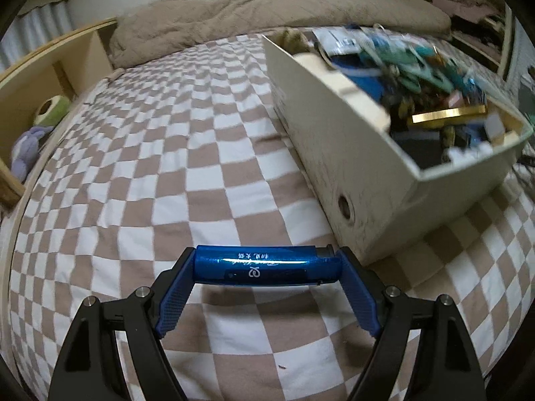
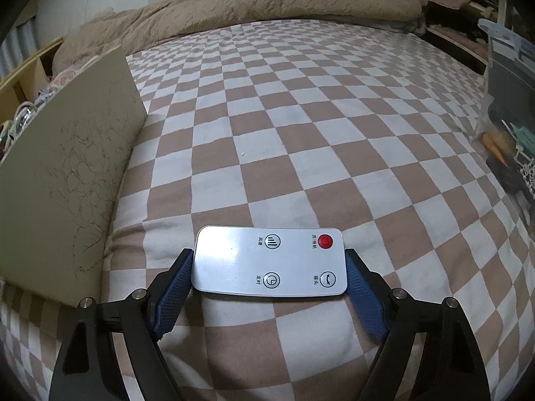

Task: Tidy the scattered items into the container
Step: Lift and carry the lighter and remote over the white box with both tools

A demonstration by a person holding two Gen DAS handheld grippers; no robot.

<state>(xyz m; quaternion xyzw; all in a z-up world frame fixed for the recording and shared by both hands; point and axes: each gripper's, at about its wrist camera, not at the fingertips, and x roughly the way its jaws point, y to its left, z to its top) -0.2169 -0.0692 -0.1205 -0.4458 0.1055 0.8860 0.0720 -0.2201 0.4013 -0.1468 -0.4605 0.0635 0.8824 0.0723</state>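
My left gripper (image 1: 267, 265) is shut on a shiny blue cylinder (image 1: 265, 266), held crosswise by its two ends above the checkered bedspread (image 1: 174, 153). The cream container box (image 1: 337, 153) stands to the right and ahead of it, full of mixed items. My right gripper (image 2: 269, 262) is shut on a flat white remote control (image 2: 269, 262) with a red power button, gripped by its short ends just above the bedspread (image 2: 301, 127). The box's outer wall (image 2: 67, 180) rises at the left of the right wrist view.
A tan quilt (image 2: 254, 3) is bunched at the head of the bed. A wooden shelf (image 1: 40, 77) with plush toys runs along the left. A clear plastic bag (image 2: 508, 113) of small items sits at the right edge.
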